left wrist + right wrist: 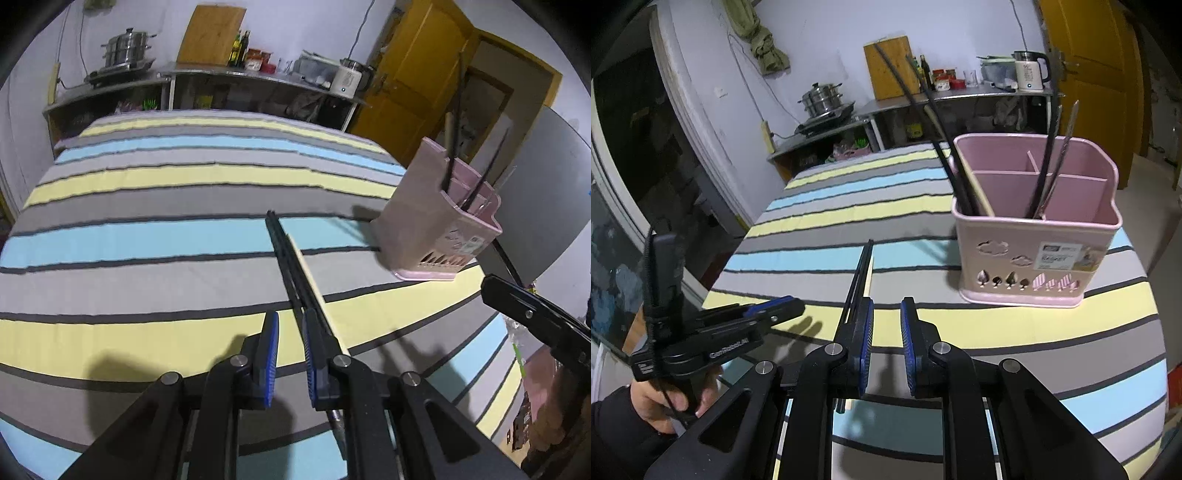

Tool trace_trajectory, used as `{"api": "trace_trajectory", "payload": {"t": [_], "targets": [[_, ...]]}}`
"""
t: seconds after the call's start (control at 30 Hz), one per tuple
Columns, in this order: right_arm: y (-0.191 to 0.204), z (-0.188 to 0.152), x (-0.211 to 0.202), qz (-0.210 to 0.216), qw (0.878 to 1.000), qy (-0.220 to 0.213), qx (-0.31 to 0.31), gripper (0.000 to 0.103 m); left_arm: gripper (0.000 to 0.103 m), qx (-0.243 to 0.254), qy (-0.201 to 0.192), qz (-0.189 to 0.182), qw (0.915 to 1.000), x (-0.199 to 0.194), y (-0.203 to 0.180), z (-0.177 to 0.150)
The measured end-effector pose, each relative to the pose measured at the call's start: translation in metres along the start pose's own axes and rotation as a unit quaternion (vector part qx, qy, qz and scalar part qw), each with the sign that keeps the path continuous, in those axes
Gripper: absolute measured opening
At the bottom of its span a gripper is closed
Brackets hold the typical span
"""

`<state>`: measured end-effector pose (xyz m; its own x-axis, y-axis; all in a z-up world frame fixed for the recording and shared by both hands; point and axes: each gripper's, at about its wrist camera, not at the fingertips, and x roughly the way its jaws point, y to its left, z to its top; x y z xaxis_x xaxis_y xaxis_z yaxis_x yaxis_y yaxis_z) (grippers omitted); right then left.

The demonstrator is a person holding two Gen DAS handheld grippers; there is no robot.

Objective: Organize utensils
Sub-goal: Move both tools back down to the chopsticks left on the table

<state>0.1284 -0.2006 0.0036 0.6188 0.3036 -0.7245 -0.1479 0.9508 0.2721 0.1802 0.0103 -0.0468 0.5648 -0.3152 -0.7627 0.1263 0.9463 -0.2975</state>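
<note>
I see both grippers, left (290,354) and right (887,347), with fingers spread, gripping nothing. Black chopsticks (858,275) lie mid-table on the striped cloth (812,206), beside a pale stick. Pink utensil holder (1030,251) stands near the table's right edge, holding upright utensils.

Black chopsticks (858,273) + pale one flat on striped cloth, left of pink compartmented holder (1034,254) w/ upright utensils
</note>
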Motion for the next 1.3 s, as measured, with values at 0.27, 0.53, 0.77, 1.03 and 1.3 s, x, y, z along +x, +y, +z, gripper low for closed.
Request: {"api": "trace_trajectory", "payload": {"t": [0.27, 0.53, 0.77, 1.03, 1.3], "targets": [[0.001, -0.005, 0.017, 0.003, 1.000, 0.019, -0.001, 0.015, 0.023, -0.007, 0.019, 0.008, 0.9998, 0.034, 0.001, 0.000], [-0.004, -0.006, 0.028, 0.004, 1.000, 0.029, 0.003, 0.015, 0.024, 0.009, 0.020, 0.026, 0.9994, 0.049, -0.005, 0.000], [-0.004, -0.006, 0.033, 0.007, 0.999, 0.032, 0.004, 0.015, 0.028, 0.038, 0.012, 0.068, 0.9969, 0.054, -0.017, 0.003], [-0.002, -0.008, 0.037, 0.007, 0.999, 0.035, 0.005, 0.015, 0.011, 0.053, 0.014, 0.098, 0.9937, 0.054, -0.015, 0.004], [0.009, -0.007, 0.068, 0.015, 0.998, 0.054, -0.003, 0.015, 0.008, 0.027, 0.017, 0.099, 0.9946, 0.041, 0.010, 0.000]]}}
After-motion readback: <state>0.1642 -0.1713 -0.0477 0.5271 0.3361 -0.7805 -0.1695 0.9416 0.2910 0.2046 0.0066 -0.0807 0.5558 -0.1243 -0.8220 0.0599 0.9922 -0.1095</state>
